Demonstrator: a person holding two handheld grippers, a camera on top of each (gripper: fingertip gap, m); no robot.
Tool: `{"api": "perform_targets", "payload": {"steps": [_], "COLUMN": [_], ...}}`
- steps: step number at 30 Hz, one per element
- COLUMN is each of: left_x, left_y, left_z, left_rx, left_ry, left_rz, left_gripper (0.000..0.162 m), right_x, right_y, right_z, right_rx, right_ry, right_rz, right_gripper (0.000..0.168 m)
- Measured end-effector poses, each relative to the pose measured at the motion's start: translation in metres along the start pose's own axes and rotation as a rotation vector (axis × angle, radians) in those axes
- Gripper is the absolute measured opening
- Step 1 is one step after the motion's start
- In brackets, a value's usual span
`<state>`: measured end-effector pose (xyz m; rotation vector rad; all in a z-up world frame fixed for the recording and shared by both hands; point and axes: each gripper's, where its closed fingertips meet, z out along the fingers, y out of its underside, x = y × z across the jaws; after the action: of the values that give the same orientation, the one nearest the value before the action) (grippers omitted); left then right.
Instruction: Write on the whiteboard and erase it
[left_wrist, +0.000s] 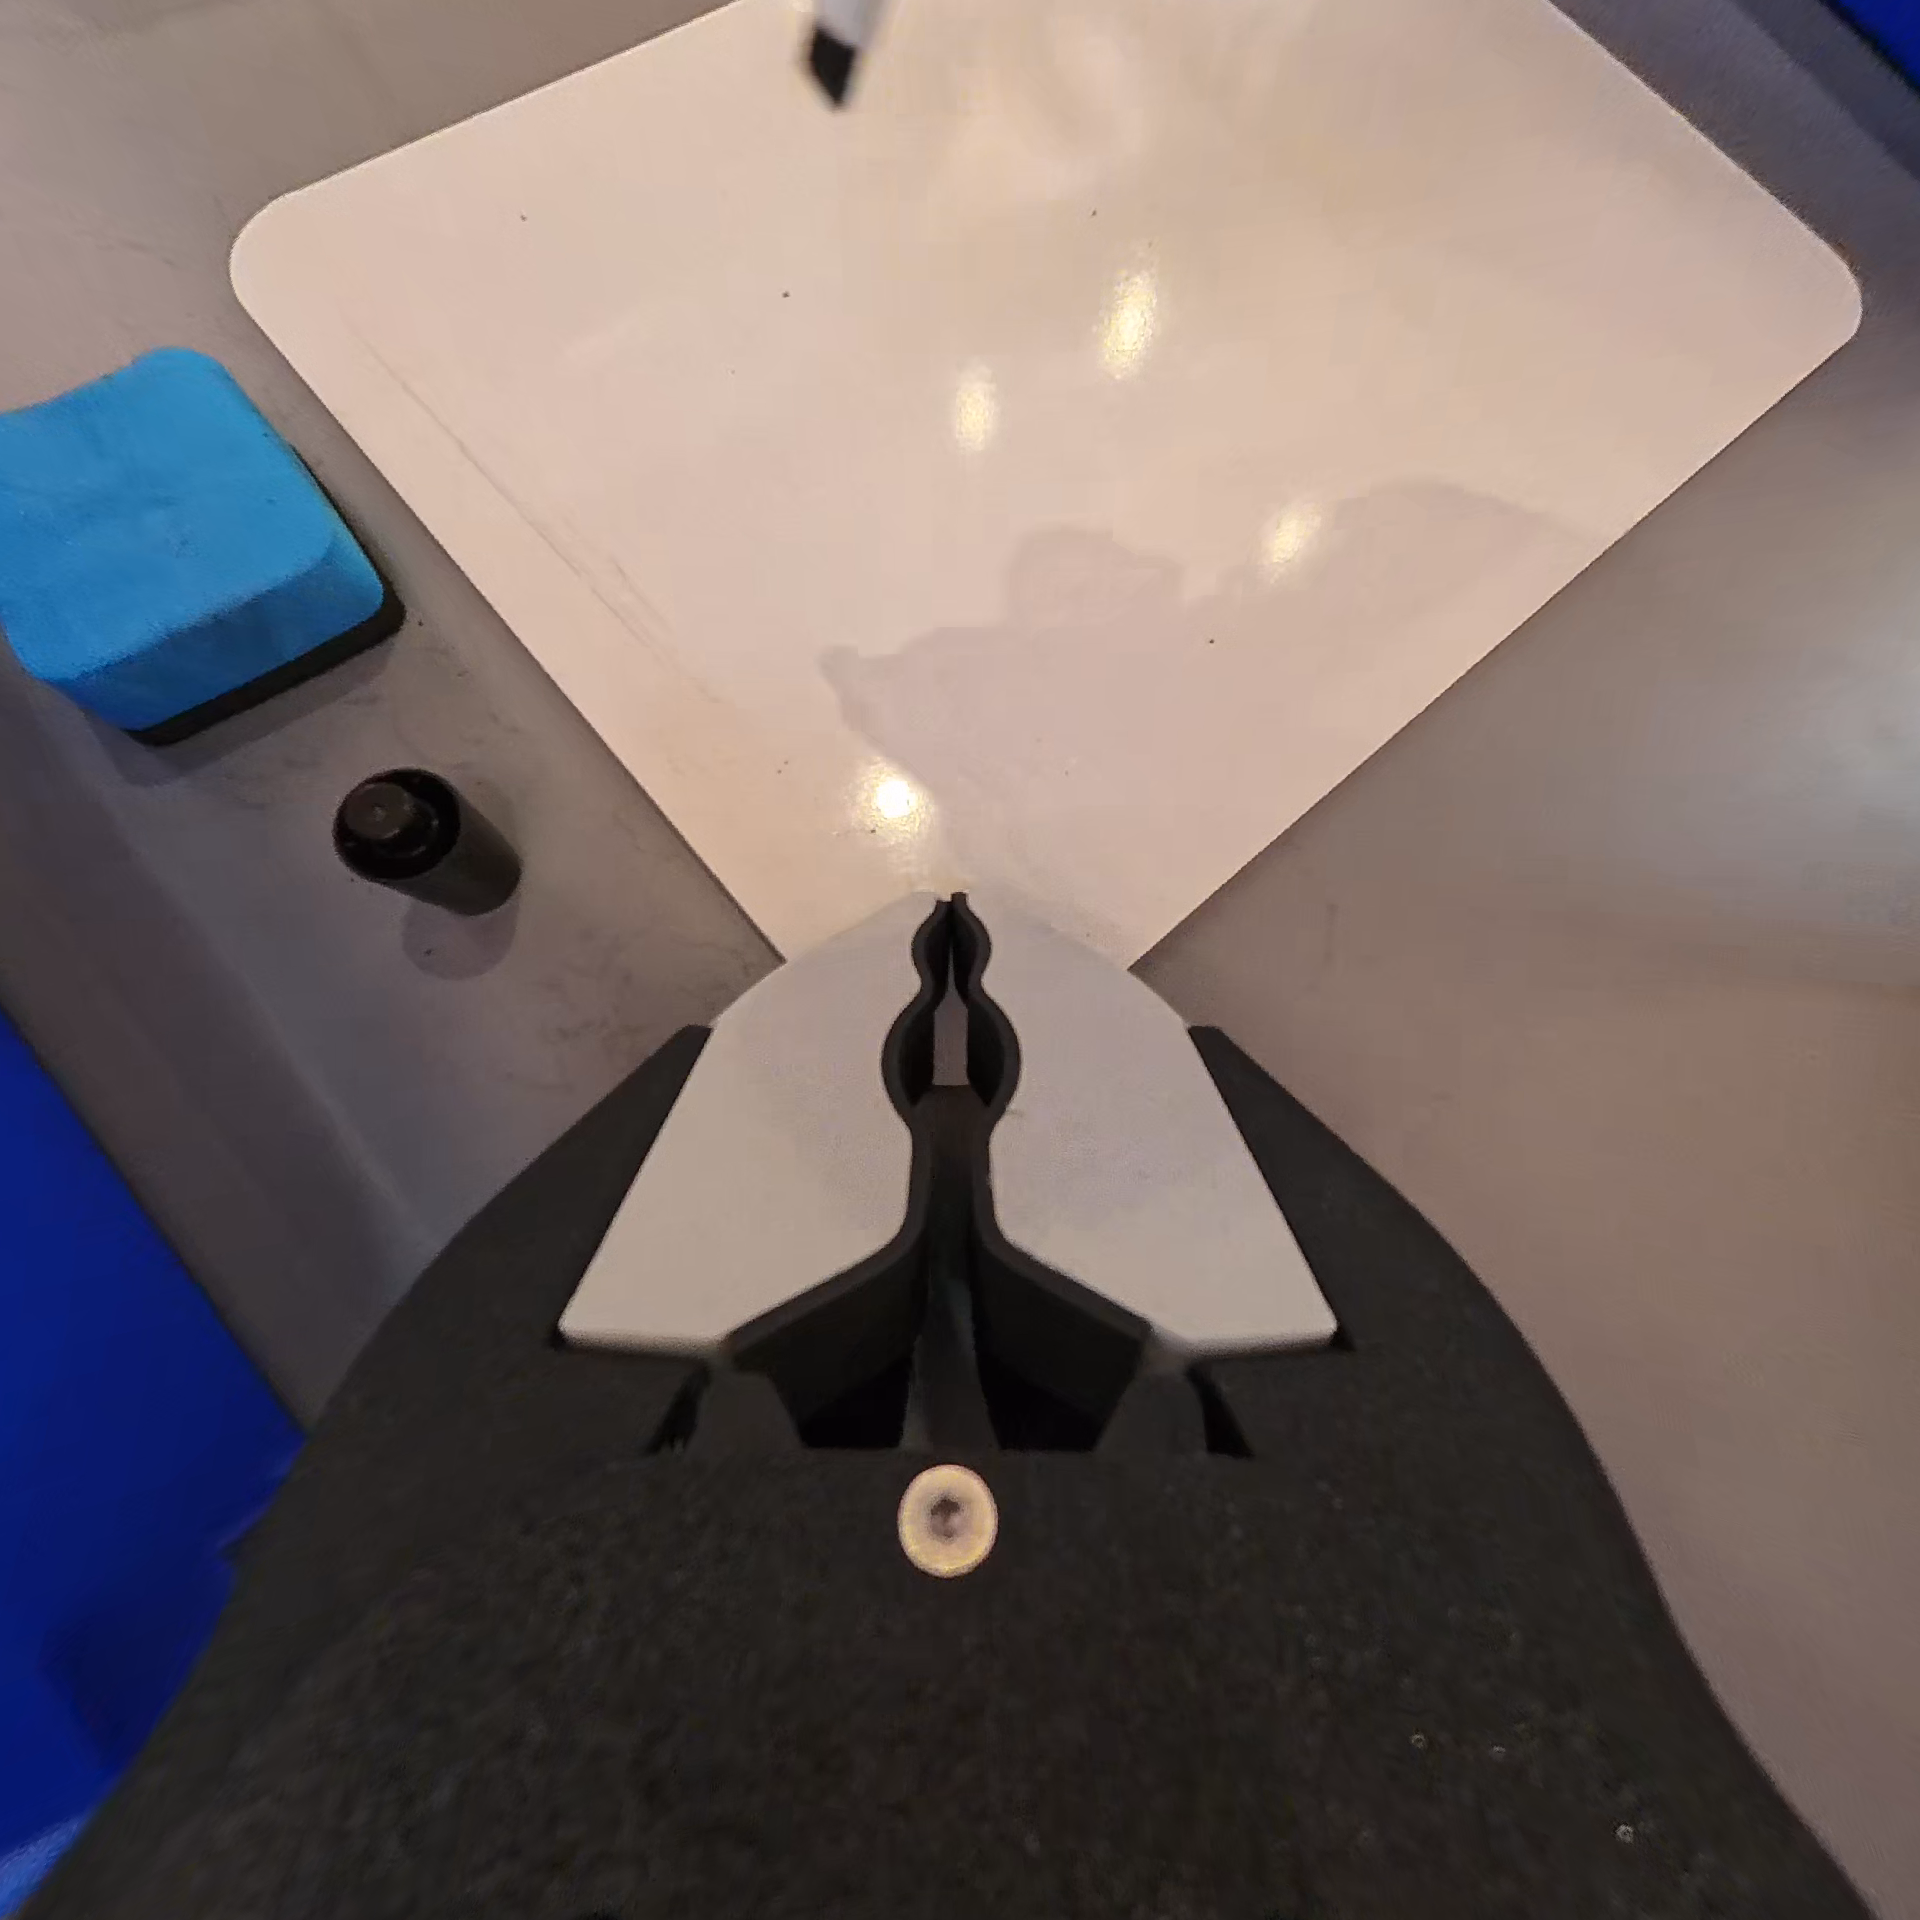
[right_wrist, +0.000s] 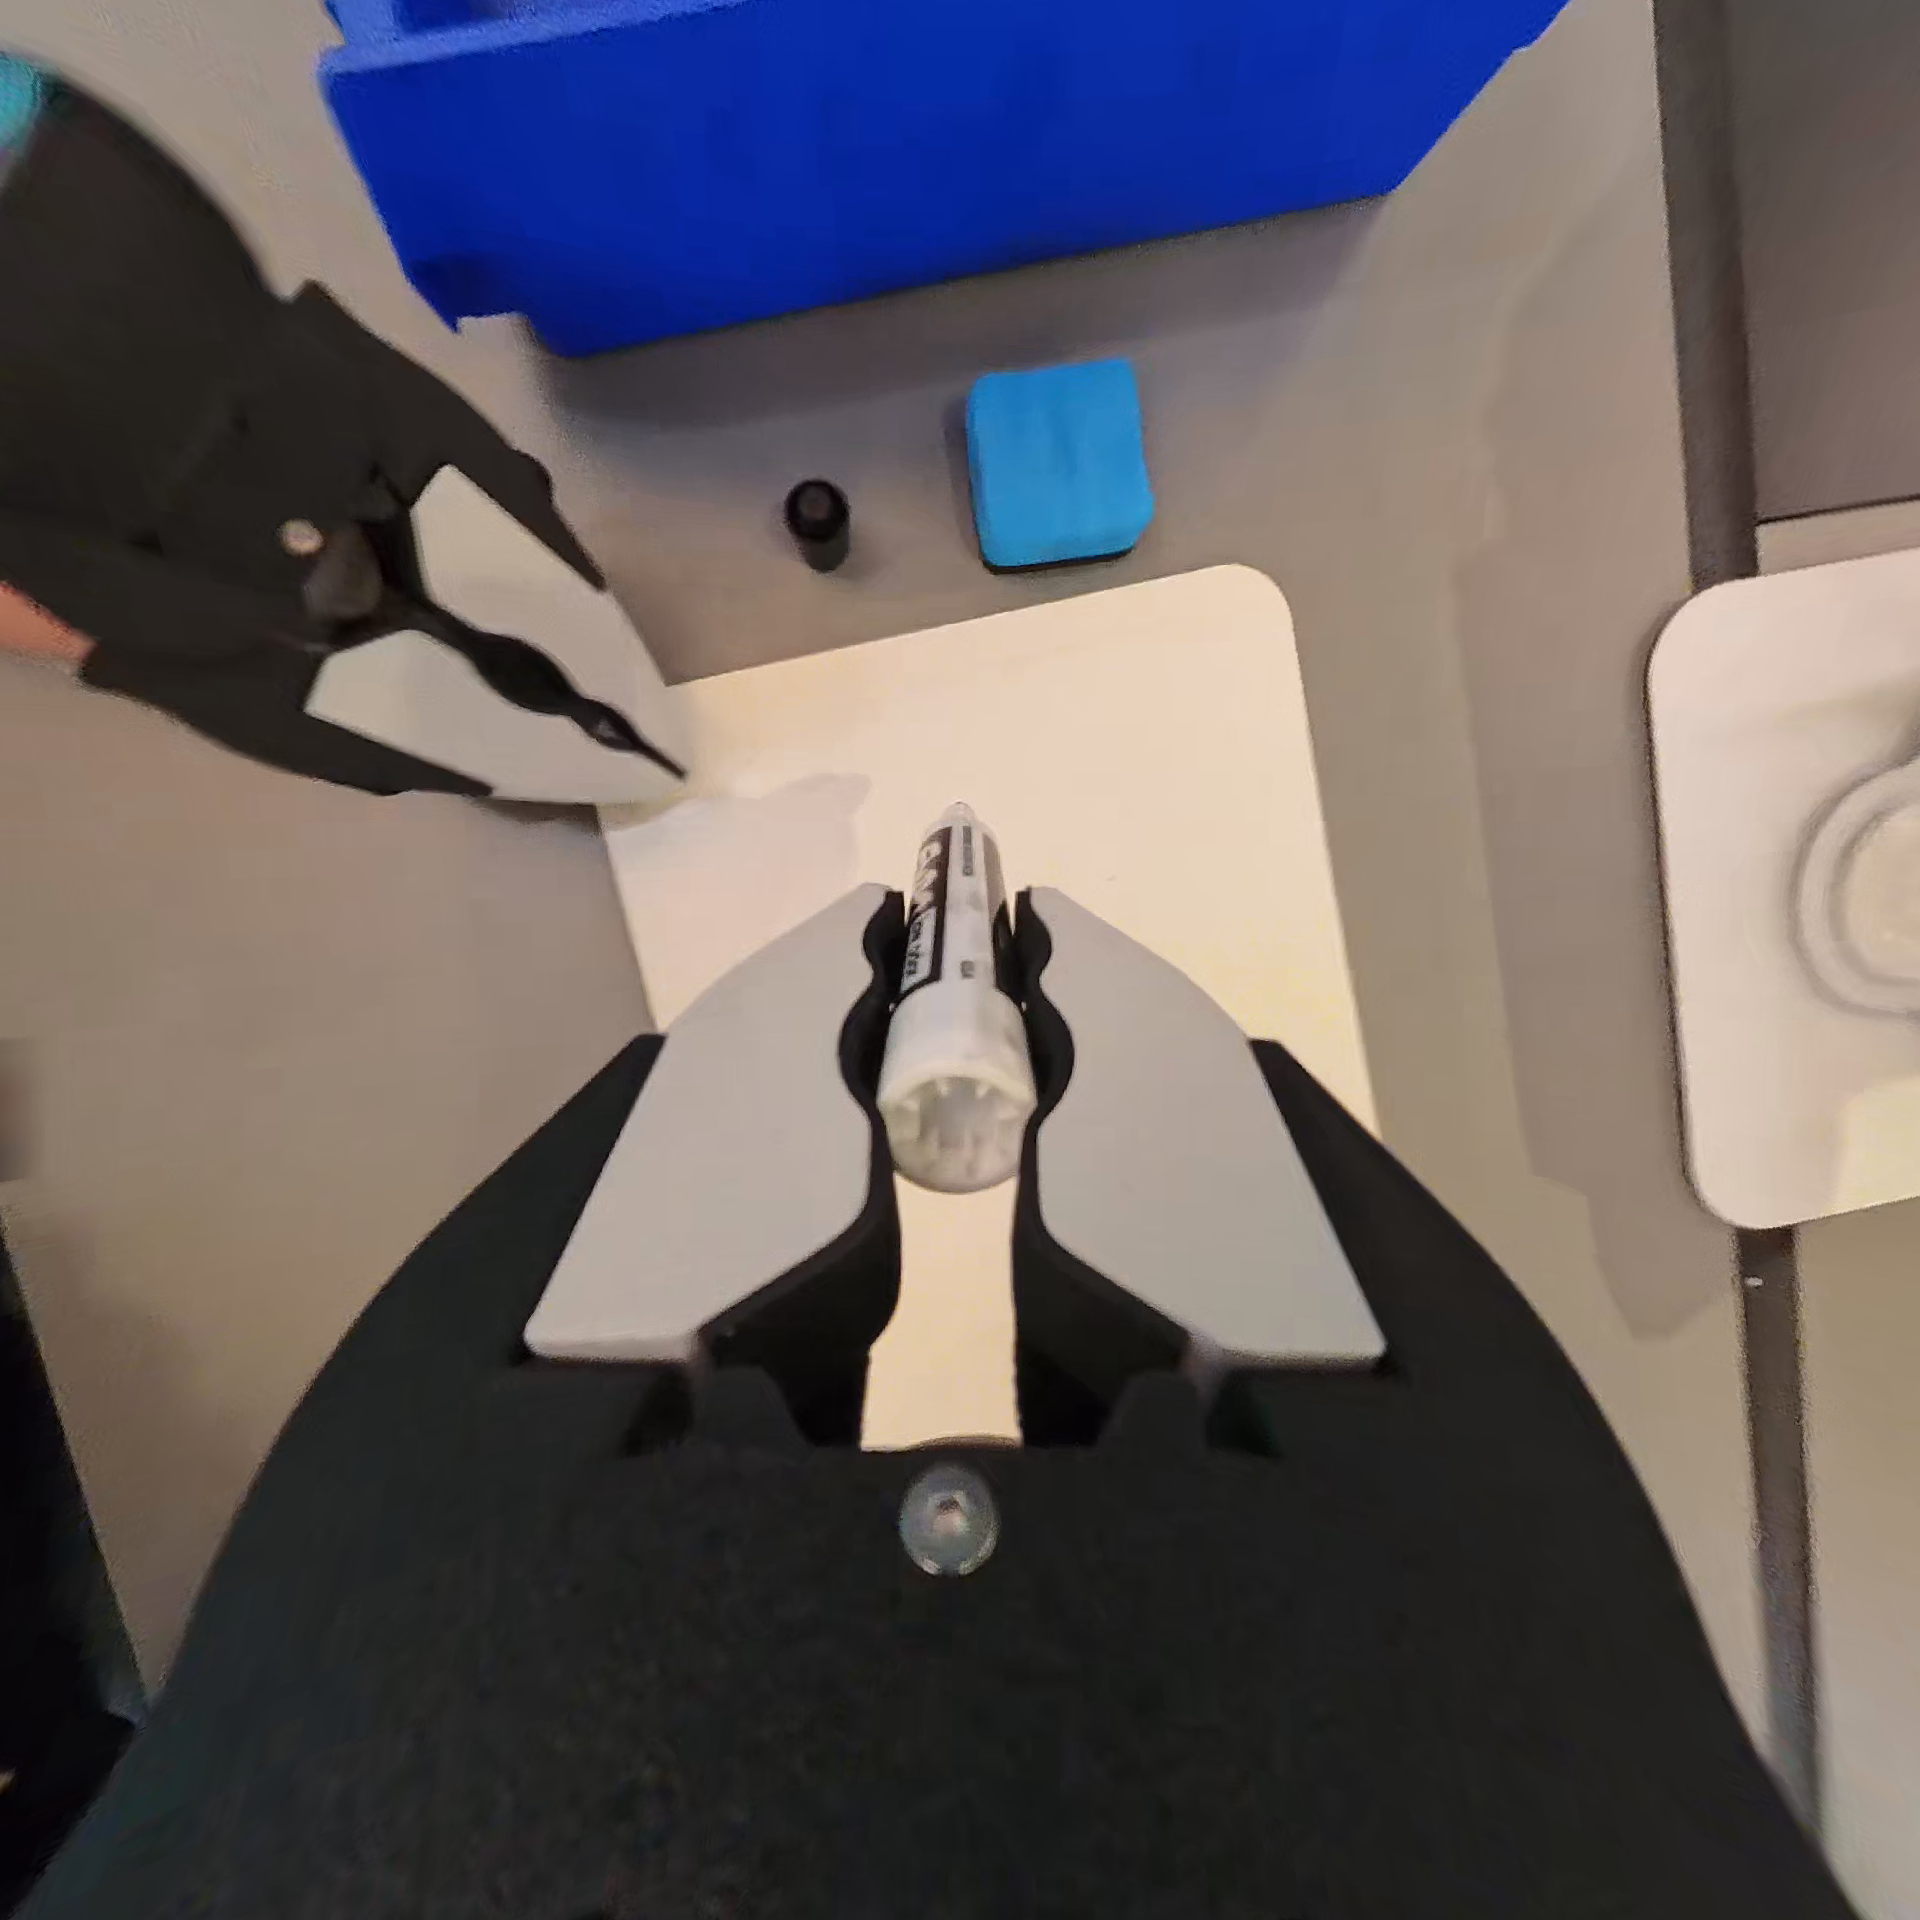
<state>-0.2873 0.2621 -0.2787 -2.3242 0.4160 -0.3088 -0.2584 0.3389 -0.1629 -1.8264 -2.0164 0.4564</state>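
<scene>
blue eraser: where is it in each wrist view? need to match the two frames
Left wrist view: the blue eraser lies at the left edge, on the table beside the whiteboard.
Right wrist view: the blue eraser lies upper centre, just beyond the whiteboard's far edge, in front of the blue bin.
Shared landmark: the black marker cap, right beside the eraser in both.

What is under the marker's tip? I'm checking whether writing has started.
Under the marker in the right gripper lies the whiteboard, with no ink visible on its open surface. The spot below the tip is hidden by the marker, so contact cannot be judged.
</scene>
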Motion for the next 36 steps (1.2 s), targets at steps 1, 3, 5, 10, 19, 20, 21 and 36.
{"api": "perform_targets", "payload": {"steps": [1, 3, 5, 10, 19, 20, 21, 36], "left_x": [0.000, 0.000, 0.000, 0.001, 0.001, 0.001, 0.001, 0.003], "left_y": [0.000, 0.000, 0.000, 0.000, 0.000, 0.000, 0.000, 0.000], "left_z": [0.000, 0.000, 0.000, 0.000, 0.000, 0.000, 0.000, 0.000], "left_rx": [0.000, 0.001, 0.001, 0.001, 0.001, 0.001, 0.000, 0.000], "left_ry": [-0.001, -0.003, -0.002, -0.004, 0.003, 0.004, 0.005, 0.012], "left_rz": [0.001, 0.003, 0.002, 0.009, 0.005, 0.005, 0.005, 0.013], "left_gripper": [0.000, 0.000, 0.000, 0.000, 0.000, 0.000, 0.000, 0.000], "right_x": [0.006, 0.015, 0.017, 0.018, 0.020, 0.020, 0.022, 0.047], "right_y": [-0.006, -0.019, -0.031, -0.049, -0.040, -0.039, -0.038, -0.045], "right_z": [0.005, 0.014, 0.023, 0.045, 0.081, 0.082, 0.082, 0.077], "right_rx": [-0.032, -0.077, -0.107, -0.173, -0.345, -0.348, -0.348, -0.168], "right_ry": [0.007, 0.022, 0.011, -0.030, 0.001, 0.002, 0.015, -0.076], "right_rz": [-0.014, -0.031, -0.038, -0.031, -0.099, -0.105, -0.109, 0.167], "right_gripper": [0.020, 0.020, 0.020, 0.020, 0.020, 0.020, 0.020, 0.019]}}
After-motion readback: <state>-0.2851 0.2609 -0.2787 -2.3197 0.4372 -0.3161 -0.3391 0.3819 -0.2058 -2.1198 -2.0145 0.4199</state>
